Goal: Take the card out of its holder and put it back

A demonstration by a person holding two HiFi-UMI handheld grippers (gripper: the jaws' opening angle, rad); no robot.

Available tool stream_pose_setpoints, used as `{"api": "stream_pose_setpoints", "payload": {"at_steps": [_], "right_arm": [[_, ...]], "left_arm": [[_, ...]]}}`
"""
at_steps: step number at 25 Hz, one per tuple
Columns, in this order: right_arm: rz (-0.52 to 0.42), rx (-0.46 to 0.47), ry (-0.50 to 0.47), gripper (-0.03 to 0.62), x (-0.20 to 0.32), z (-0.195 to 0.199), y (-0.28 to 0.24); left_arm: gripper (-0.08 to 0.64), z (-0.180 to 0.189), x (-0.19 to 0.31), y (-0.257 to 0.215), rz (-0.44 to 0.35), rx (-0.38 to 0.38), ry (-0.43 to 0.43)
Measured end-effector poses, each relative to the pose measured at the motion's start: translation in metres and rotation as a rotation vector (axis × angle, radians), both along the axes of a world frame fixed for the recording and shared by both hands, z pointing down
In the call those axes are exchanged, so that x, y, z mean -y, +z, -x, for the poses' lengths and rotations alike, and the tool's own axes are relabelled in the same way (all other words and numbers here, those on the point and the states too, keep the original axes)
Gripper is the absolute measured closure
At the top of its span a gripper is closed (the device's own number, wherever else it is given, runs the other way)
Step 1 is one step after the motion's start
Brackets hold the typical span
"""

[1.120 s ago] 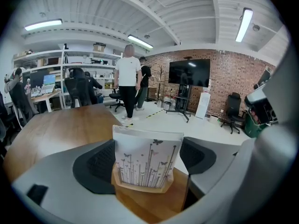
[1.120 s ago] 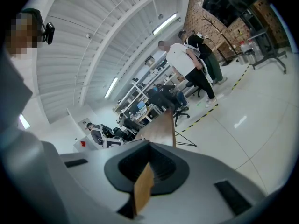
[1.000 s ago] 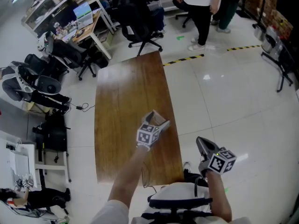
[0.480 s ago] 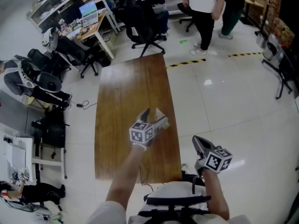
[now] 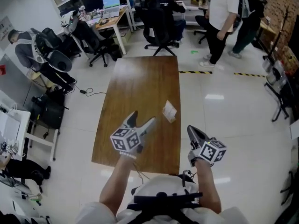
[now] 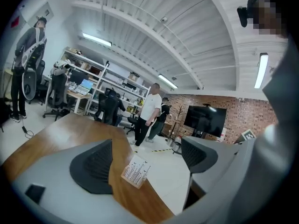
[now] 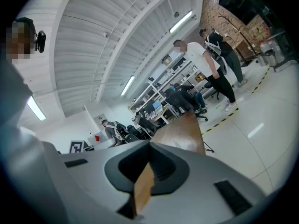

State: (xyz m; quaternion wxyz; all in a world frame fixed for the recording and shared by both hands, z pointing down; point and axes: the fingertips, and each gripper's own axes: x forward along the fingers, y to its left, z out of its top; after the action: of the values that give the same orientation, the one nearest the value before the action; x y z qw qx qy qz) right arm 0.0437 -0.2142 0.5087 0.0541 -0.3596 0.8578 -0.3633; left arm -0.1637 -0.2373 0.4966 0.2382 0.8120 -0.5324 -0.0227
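Ahead of the left gripper's point(image 5: 143, 118) jaws and apart from them, a small card holder point(image 5: 169, 111) stands near the right edge of a long wooden table point(image 5: 135, 78). The white printed card point(image 6: 137, 170) sits upright inside it. Those jaws have just been opening and stand wide, with nothing between them. To their right, off the table's edge, the right gripper point(image 5: 191, 130) has its jaws closed together, with only a thin brown sliver showing in the slit.
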Motion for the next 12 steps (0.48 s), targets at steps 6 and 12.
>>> {"api": "stream_pose_setpoints", "payload": {"at_steps": [6, 12], "right_arm": [[-0.029, 0.0, -0.073, 0.583, -0.024, 0.05, -0.02], [-0.021, -0.049, -0.102, 0.583, -0.063, 0.083, -0.021]], "left_arm": [[0.428, 0.027, -0.08, -0.027, -0.04, -0.058, -0.002], [0.558, 0.039, -0.14, 0.0, 0.021, -0.072, -0.04]]}}
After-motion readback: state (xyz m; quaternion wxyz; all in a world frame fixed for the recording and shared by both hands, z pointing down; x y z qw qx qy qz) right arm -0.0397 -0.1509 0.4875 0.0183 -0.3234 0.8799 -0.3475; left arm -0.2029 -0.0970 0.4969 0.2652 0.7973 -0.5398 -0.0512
